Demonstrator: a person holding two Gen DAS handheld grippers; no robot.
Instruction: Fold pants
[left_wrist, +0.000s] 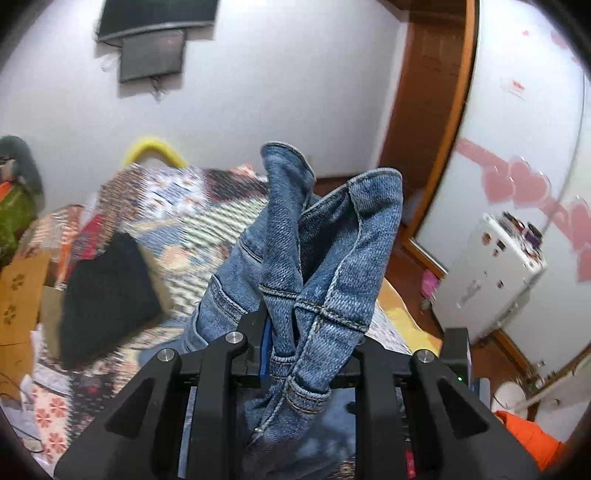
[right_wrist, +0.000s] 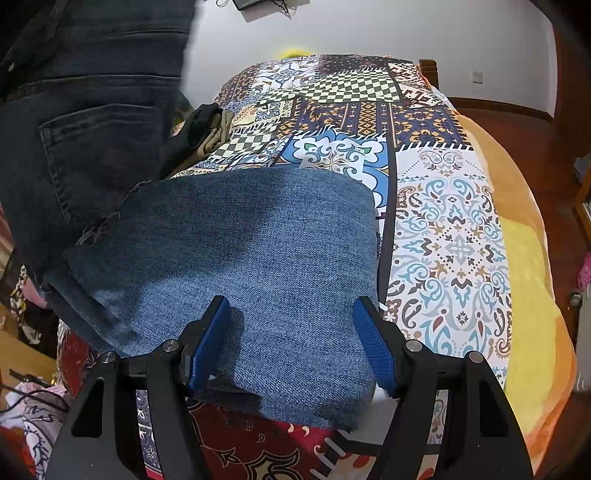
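The left gripper (left_wrist: 291, 354) sits nearest the lens, its jaws clenched on a bunched waistband end of the blue jeans (left_wrist: 317, 236), which rises crumpled in front of the camera and hides much of the bed behind. In the right wrist view, another part of the jeans (right_wrist: 236, 266) lies flat on the patchwork bedspread (right_wrist: 447, 229), a frayed edge at its left. The right gripper (right_wrist: 291, 343) hovers over this flat denim with its jaws released, spread wide to either side of the cloth. A person's leg in dark jeans (right_wrist: 85, 122) stands at the left, blocking that side. Black clothing (left_wrist: 107, 295) lies farther up the bed, a white cabinet (left_wrist: 487, 273) beyond.
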